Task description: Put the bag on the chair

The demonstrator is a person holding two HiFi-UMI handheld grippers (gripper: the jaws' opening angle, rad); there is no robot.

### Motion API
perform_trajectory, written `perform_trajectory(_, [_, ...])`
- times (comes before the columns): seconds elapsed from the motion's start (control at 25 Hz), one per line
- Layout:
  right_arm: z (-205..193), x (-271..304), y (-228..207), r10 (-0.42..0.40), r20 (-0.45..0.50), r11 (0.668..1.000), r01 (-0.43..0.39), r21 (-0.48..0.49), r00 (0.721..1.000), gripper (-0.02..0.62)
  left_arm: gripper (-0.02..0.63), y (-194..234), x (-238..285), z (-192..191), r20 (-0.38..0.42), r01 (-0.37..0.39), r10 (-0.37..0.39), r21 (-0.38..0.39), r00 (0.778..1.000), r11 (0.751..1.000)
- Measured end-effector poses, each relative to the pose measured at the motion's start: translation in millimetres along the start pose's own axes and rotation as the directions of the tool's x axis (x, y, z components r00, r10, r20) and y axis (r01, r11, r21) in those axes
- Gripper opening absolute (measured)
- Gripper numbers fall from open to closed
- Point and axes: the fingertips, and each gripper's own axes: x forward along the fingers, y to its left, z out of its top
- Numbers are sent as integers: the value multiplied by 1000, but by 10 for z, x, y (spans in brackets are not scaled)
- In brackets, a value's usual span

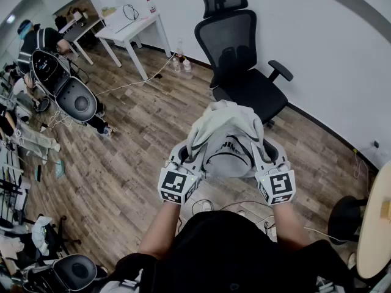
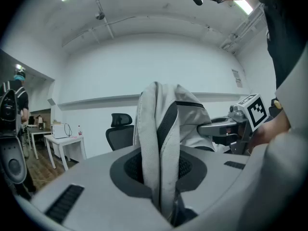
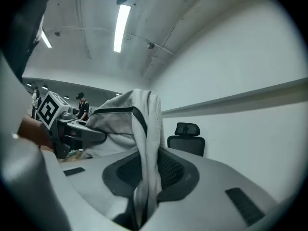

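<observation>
A light grey bag [image 1: 227, 140] with black trim hangs in the air between my two grippers, in front of a black mesh office chair [image 1: 239, 66]. My left gripper [image 1: 190, 154] is shut on a fold of the bag [image 2: 159, 148] at its left side. On the bag's right side, my right gripper [image 1: 261, 152] is shut on another fold of the bag [image 3: 144, 148]. The chair's seat [image 1: 256, 93] is bare and lies just beyond the bag. In the left gripper view the chair [image 2: 119, 131] shows small at the back, and in the right gripper view the chair [image 3: 186, 139] stands against the wall.
A white table [image 1: 131, 24] stands at the back left by the wall, with bottles on the floor [image 1: 181, 61] beside it. A person [image 1: 38, 40] and dark round equipment [image 1: 74, 97] are at the left. Cables lie on the wood floor [image 1: 134, 157]. A black stool base [image 1: 348, 215] sits at the right.
</observation>
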Motion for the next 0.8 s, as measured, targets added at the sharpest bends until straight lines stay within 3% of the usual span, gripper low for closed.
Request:
perform_trajectory(0.4, [31, 52, 124, -5, 14, 1000, 5, 7, 1000, 75, 77, 97, -67, -24, 25, -13, 14, -16, 1000, 1000])
perform_trajectory(0.8, [76, 305, 451, -57, 23, 998, 57, 32, 998, 77, 78, 490, -201, -87, 42, 45, -44, -18, 998, 999])
